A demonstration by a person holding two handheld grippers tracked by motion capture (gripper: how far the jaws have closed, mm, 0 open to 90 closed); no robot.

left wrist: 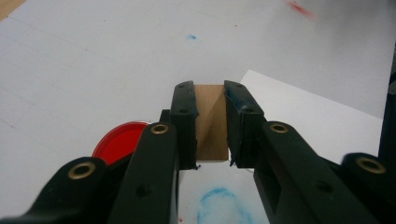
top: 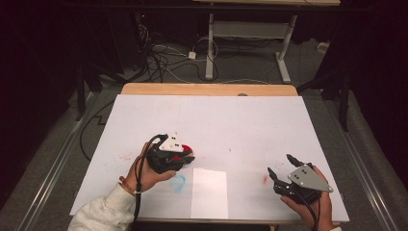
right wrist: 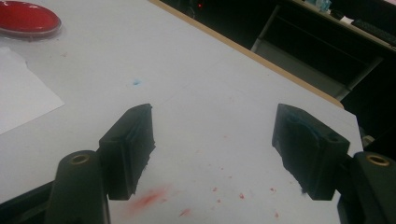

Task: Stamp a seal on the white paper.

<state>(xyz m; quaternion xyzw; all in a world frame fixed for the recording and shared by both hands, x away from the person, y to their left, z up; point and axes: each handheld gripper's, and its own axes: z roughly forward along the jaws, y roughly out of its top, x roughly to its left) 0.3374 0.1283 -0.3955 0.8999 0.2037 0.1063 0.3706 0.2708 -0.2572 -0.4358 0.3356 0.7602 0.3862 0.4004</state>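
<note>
Slippage is the main risk judged at the left: the left hand-held gripper is clamped on a small brown block, gripped only by the pads along its two sides and carried just above the table. A jolt or a slack squeeze could drop it onto the red dish seen just beside and below the jaws, or onto the blue smear under them, and pigment could be picked up. The white paper sheet lies just right of that gripper, near the table's front edge, where it could be dragged off by a low pass. Farther right, the right hand-held gripper is held with jaws wide apart and nothing between them, over red specks, near the front right corner. Ample bare surface is left across the middle and far side.
</note>
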